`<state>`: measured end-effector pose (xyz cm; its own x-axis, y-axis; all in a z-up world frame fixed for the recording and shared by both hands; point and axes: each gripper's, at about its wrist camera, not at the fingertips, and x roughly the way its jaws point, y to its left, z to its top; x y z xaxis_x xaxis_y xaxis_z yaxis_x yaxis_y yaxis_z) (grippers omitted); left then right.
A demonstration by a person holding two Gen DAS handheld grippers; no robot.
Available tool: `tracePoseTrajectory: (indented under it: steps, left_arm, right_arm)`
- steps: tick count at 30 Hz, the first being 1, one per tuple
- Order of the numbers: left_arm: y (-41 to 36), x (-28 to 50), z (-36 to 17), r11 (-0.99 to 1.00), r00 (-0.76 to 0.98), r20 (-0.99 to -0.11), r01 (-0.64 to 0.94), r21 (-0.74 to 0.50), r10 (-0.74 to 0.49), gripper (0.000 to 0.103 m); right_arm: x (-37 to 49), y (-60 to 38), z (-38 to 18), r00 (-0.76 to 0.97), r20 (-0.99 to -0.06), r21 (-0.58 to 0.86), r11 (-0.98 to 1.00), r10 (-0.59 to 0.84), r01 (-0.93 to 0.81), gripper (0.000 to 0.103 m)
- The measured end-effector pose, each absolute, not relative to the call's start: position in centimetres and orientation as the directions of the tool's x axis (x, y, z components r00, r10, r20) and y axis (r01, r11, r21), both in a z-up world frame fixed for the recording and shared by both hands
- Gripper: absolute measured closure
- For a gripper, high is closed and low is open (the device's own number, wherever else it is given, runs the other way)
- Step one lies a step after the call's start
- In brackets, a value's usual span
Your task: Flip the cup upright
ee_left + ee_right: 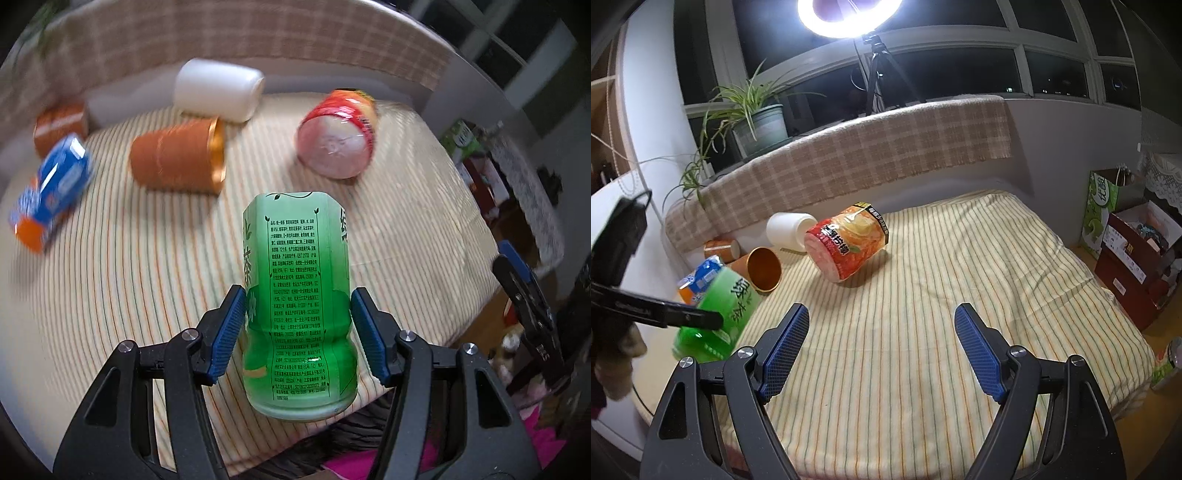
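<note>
A green tea cup (pixel 299 295) with printed text is held between the blue pads of my left gripper (pixel 298 306), lifted and tilted above the striped cloth. It also shows in the right wrist view (pixel 720 314) at the left, with the left gripper's finger across it. My right gripper (pixel 881 314) is open and empty over the middle of the cloth. An orange cup (pixel 177 158) lies on its side with its gold mouth to the right. A red noodle cup (pixel 338 134) and a white cup (pixel 218 90) also lie on their sides.
A blue and orange carton (pixel 51 195) and another orange cup (pixel 61 123) lie at the left. The striped cloth (pixel 960 277) covers the table. A checked cloth (pixel 849 162) drapes the back ledge. Boxes (pixel 1134 258) stand beside the table's right edge.
</note>
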<state>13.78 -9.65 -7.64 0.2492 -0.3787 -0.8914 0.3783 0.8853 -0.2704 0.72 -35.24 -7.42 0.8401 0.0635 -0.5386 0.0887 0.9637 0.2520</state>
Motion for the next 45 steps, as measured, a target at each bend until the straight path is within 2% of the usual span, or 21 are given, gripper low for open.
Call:
tracePoseTrajectory:
  steps: [10,17,20,25,33,45]
  left_arm:
    - [-7.8,14.5,-10.0,0.913,0.279,-0.875,0.220,-0.342,-0.395,0.042]
    - [-7.7,14.8,-10.7,0.915,0.280,-0.875,0.204,-0.347,-0.395,0.042]
    - [-7.7,15.1,-11.0,0.910,0.268,-0.874,0.214,-0.356,-0.405,0.033]
    - [-6.9,15.2,-10.5,0.911,0.293,-0.867,0.214,-0.352,-0.404,0.028]
    - [-4.0,12.6,-7.3,0.934,0.440,-0.827,0.230,-0.273,-0.350,0.028]
    - [0.4,6.0,-5.2,0.966,0.592,-0.764,0.185,-0.181,-0.257,0.028]
  right_arm:
    - [0.0,-34.7,-7.5,0.836,-0.544,0.249,0.966,0.076,0.074,0.022]
    - [-0.3,-34.2,-7.6,0.829,-0.553,0.246,0.967,0.082,0.068,0.022]
    - [-0.2,-33.8,-7.6,0.827,-0.556,0.246,0.967,0.085,0.065,0.022]
    - [0.3,-33.4,-7.7,0.818,-0.566,0.253,0.966,0.103,0.053,0.022]
    - [3.3,-31.7,-7.8,0.759,-0.614,0.297,0.954,0.215,-0.031,0.022]
    - [11.5,-29.5,-10.3,0.542,-0.693,0.505,0.857,0.475,-0.106,0.022]
